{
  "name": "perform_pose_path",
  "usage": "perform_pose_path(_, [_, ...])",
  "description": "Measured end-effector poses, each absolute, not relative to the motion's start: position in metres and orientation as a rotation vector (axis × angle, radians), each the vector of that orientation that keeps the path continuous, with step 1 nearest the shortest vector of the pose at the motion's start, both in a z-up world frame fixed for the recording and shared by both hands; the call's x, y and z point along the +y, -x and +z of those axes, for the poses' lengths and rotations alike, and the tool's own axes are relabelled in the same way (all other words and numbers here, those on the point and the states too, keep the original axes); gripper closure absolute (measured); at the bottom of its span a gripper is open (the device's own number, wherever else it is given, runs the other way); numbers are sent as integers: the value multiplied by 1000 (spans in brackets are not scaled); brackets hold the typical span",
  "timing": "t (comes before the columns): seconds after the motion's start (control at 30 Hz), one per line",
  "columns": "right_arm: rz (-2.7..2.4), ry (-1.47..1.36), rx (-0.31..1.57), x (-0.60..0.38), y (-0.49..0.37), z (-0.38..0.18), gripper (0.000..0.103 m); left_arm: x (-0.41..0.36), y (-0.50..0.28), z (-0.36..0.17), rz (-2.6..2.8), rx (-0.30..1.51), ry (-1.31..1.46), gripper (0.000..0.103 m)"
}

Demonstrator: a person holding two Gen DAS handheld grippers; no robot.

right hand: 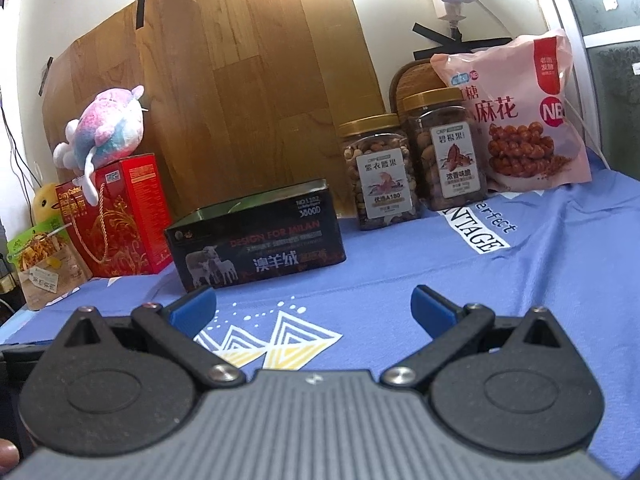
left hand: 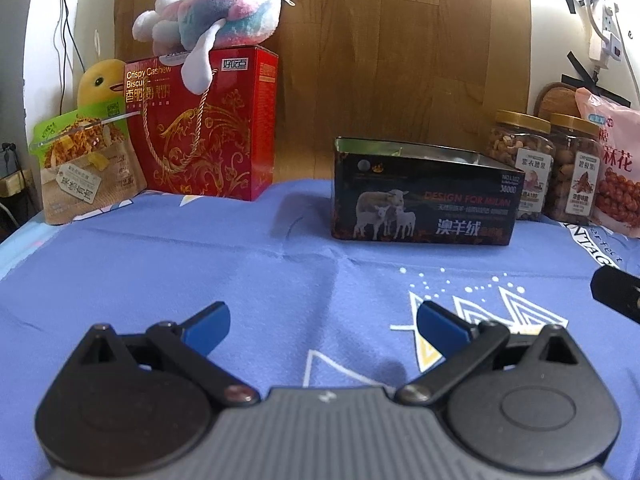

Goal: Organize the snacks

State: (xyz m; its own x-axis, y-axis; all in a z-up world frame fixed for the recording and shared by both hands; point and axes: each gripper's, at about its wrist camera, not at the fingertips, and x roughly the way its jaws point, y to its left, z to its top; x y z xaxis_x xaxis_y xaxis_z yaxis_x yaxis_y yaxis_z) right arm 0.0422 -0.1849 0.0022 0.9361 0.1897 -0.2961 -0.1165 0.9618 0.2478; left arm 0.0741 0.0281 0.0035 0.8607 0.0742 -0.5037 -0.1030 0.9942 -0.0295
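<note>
Open black tin (left hand: 424, 196) with sheep picture standing in the middle of the blue cloth (left hand: 240, 280), near the back wall; likely the container for the snacks, though inside not visible. Just right of it two nut jars (right hand: 378, 172) with gold lids, side by side, and a pink snack bag (right hand: 516, 116) leaning behind them; to the left a red biscuit box (left hand: 208, 120) with a plush toy (left hand: 212, 8) on top, and a green-and-tan pouch (left hand: 84, 160) at the far left. Left gripper (left hand: 323, 322) spread wide and empty, low over the cloth, well apart from the tin; right gripper (right hand: 314, 308) the same, released, holding nothing. For a good first step: probably reach with right gripper to the nearest jar, close across the body below the lid, keep upright, avoid knocking its neighbour. Readable writing: "DESIGN FOR MILAN" and "3800D" on tin, "Crispy Cashew Biscuit" on red box, "NB" on pink bag, "A180" on one jar label.
</note>
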Motion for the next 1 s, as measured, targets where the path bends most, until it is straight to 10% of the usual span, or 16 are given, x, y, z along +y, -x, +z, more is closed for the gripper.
perform_pose_path(1.0, [168,-235,324,-184,-41,1,0,25,-72,5,95,515,30,0])
